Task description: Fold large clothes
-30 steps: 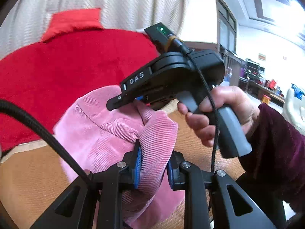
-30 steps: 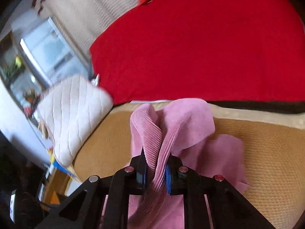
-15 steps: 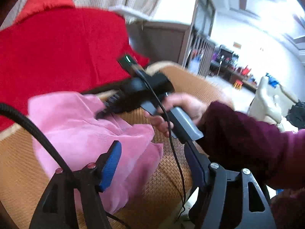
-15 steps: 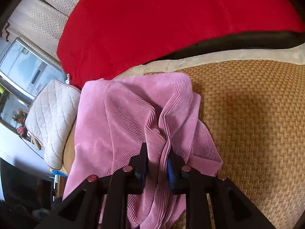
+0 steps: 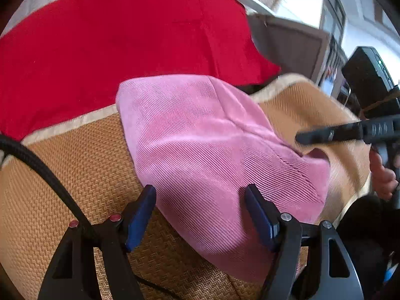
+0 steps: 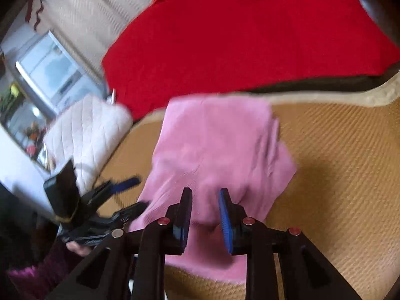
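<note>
A pink corduroy garment (image 5: 215, 150) lies folded into a compact rectangle on the woven tan mat (image 5: 75, 175); it also shows in the right wrist view (image 6: 215, 150). My left gripper (image 5: 200, 195) is open and empty, its blue pads just above the garment's near edge. It also shows at the left of the right wrist view (image 6: 120, 195). My right gripper (image 6: 204, 200) is open and empty, hovering over the garment's near edge. It also shows at the right of the left wrist view (image 5: 325, 135), beside the garment's right corner.
A large red cushion (image 5: 125, 45) backs the seat, also in the right wrist view (image 6: 250, 30). A white quilted cushion (image 6: 87, 135) lies at the left end. The mat's pale border (image 5: 62, 125) marks the rear edge. A black cable (image 5: 37, 165) crosses the left.
Both grippers have let go of the pink garment and opened. The garment dropped from a bunched, lifted state to lying flat and folded on the mat. Both grippers have pulled back.
</note>
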Available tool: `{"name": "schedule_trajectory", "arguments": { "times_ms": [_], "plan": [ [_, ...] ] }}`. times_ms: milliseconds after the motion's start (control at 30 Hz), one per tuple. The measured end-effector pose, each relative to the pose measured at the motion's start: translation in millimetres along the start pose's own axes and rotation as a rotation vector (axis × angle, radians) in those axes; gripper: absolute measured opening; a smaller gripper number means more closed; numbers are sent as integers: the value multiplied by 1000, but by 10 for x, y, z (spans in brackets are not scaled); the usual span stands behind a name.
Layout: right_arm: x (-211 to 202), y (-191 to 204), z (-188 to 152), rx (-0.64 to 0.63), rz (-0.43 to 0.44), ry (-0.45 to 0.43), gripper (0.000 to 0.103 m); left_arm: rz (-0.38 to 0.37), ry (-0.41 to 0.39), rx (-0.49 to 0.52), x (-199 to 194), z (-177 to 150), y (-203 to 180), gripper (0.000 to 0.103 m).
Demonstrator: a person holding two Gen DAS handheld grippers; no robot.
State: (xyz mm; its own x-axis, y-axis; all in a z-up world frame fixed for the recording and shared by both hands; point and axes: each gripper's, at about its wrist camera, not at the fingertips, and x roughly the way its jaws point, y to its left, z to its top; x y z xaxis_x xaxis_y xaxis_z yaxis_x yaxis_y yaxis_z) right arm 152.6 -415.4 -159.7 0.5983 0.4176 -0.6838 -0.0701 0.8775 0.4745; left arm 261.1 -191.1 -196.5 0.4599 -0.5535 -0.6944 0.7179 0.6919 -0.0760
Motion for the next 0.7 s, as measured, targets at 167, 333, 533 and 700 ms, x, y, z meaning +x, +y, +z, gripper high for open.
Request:
{"name": "schedule_trajectory", "arguments": {
  "times_ms": [167, 333, 533, 700],
  "plan": [
    [551, -181, -333, 22, -144, 135, 21, 64, 43, 34, 296, -88, -216, 75],
    [411, -102, -138, -5, -167, 161, 21, 21, 63, -34, 45, -100, -117, 78],
    [302, 124, 579, -27, -128, 7, 25, 41, 46, -23, 18, -89, -172, 78],
    [970, 60, 1075, 18, -166, 76, 25, 49, 29, -13, -71, -165, -160, 79]
  ]
}}
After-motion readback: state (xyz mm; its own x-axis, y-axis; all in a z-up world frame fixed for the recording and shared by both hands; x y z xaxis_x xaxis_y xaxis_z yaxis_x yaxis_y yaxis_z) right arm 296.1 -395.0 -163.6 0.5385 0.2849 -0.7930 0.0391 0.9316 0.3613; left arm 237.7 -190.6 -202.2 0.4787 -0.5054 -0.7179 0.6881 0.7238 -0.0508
